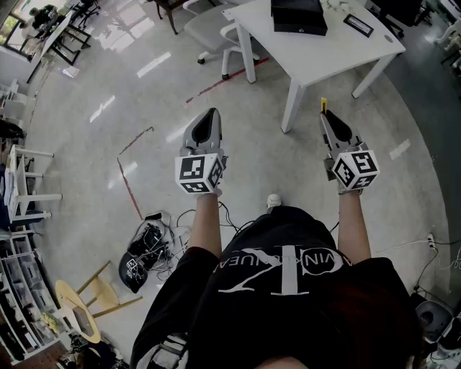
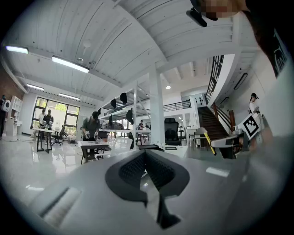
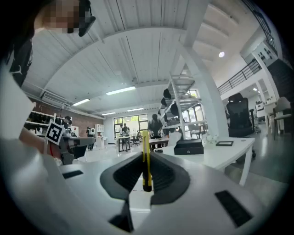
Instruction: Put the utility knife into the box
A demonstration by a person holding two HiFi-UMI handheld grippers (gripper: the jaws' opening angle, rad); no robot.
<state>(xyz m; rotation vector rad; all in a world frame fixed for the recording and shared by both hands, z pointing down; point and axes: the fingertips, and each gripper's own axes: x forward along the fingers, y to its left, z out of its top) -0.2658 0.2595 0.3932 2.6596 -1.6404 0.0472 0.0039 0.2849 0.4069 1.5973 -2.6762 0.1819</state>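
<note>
My right gripper (image 1: 325, 115) is shut on a yellow utility knife (image 1: 323, 105), whose tip sticks out past the jaws toward the white table (image 1: 328, 54). In the right gripper view the utility knife (image 3: 145, 158) stands upright, clamped between the dark pads. A black box (image 1: 297, 16) lies on the table's far side; the right gripper view shows the box (image 3: 189, 146) on the tabletop ahead to the right. My left gripper (image 1: 208, 122) is shut with nothing in it, held over the floor left of the table. The left gripper (image 2: 146, 153) has its pads pressed together.
A grey office chair (image 1: 213, 29) stands left of the table. A small dark framed item (image 1: 358, 25) lies on the table right of the box. Cables and a dark bundle (image 1: 144, 252) lie on the floor at lower left, beside a wooden stool (image 1: 83, 306). Other people work at distant desks (image 2: 94, 144).
</note>
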